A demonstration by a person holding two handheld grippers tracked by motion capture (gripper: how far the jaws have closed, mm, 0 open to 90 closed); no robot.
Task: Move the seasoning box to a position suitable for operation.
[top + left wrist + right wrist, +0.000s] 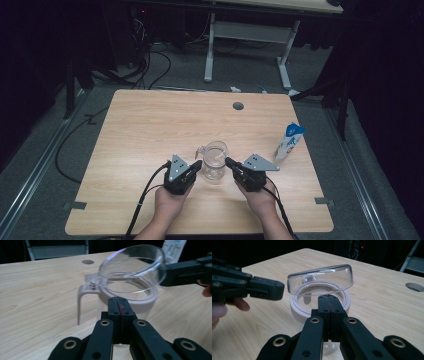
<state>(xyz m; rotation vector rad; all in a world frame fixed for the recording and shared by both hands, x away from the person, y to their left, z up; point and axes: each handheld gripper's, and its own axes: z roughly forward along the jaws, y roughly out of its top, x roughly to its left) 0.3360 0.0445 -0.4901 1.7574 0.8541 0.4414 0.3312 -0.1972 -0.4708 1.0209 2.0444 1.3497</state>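
Observation:
A clear jug [215, 161] with a pale pinkish rim and handle stands on the wooden table [150, 125], near its front middle. Its clear domed lid [132, 267] is tilted up on its hinge over the rim [297, 305]. My left gripper [198, 164] is shut with nothing in it, its tip just left of the jug. My right gripper [228, 161] is shut and empty too, just right of the jug. In the left gripper view the shut jaw tip [119, 301] points at the jug's wall [130, 302], and the right gripper [185, 272] reaches the lid's edge. In the right gripper view my own tip [329, 298] points at the rim, and the left gripper [269, 290] sits beside the lid [322, 277].
A blue-and-white carton [289, 142] stands near the table's right edge. A round cable hole [238, 106] lies at the back middle. Beyond the table are a white desk frame [210, 50] and cables on the floor.

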